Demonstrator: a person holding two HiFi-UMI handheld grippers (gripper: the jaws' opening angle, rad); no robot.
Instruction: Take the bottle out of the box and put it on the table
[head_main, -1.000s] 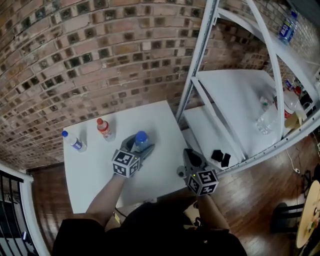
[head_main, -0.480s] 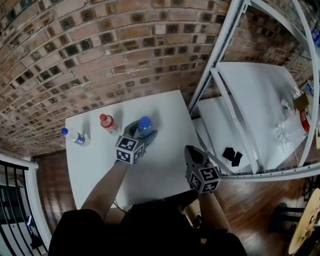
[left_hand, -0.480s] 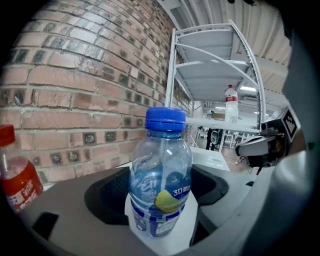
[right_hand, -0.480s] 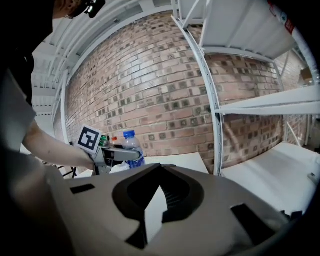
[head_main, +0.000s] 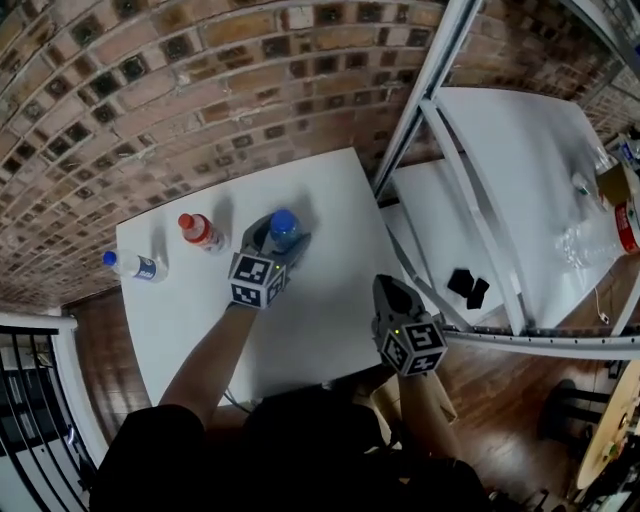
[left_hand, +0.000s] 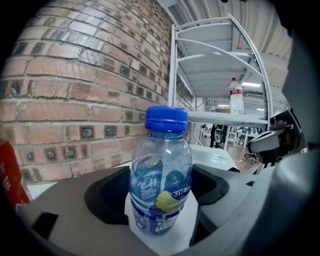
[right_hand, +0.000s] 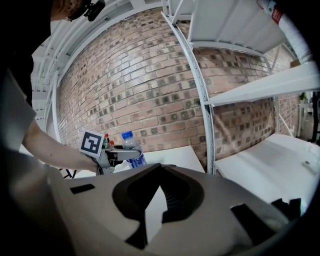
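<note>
A clear bottle with a blue cap and blue label stands on the white table near its far middle. My left gripper is shut on it, one jaw on each side of its body. In the left gripper view the bottle is upright between the jaws, with white tabletop under it. My right gripper hangs at the table's front right corner, shut and holding nothing. In the right gripper view its jaws meet at the tips, and the held bottle is farther off to the left.
A red-capped bottle and a second blue-capped bottle stand at the table's far left. A white metal shelf rack adjoins the table on the right, with small black objects on its low shelf. A brick wall runs behind.
The head camera has shifted, so everything sits a little differently in the view. The left gripper stays on the bottle at about the same spot, and the right gripper has barely moved.
</note>
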